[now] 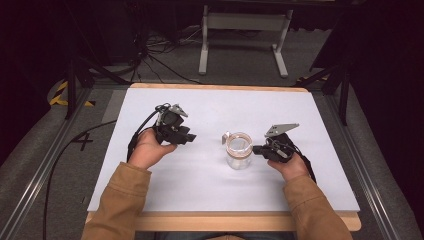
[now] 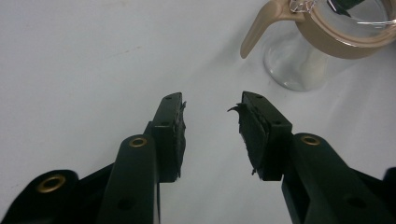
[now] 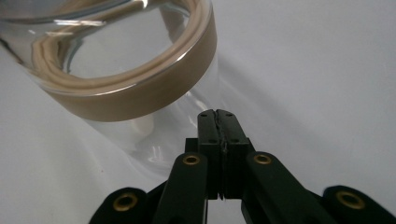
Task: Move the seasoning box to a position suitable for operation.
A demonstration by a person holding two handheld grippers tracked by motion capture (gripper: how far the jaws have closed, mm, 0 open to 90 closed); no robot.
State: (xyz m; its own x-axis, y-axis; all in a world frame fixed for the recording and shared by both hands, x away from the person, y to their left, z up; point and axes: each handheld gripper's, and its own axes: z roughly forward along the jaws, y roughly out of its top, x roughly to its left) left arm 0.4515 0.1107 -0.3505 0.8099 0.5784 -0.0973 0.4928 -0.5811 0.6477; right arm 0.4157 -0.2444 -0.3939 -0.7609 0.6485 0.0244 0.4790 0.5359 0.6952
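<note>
Glass jar flanked by two hand-held grippers on a white table

A clear glass jar (image 1: 238, 150) with a tan band around its rim is seen standing upright just right of centre in the high view, on the white table top (image 1: 200, 180). The right gripper (image 1: 256, 149) is held at the jar's right side, its tips just beside the glass; in the right gripper view its jaws are seen pressed together with nothing between them. The left gripper (image 1: 191, 136) is held well apart from the jar, at centre left of the high view; in the left gripper view its jaws are shown parted and empty, the jar placed at upper right.
</note>
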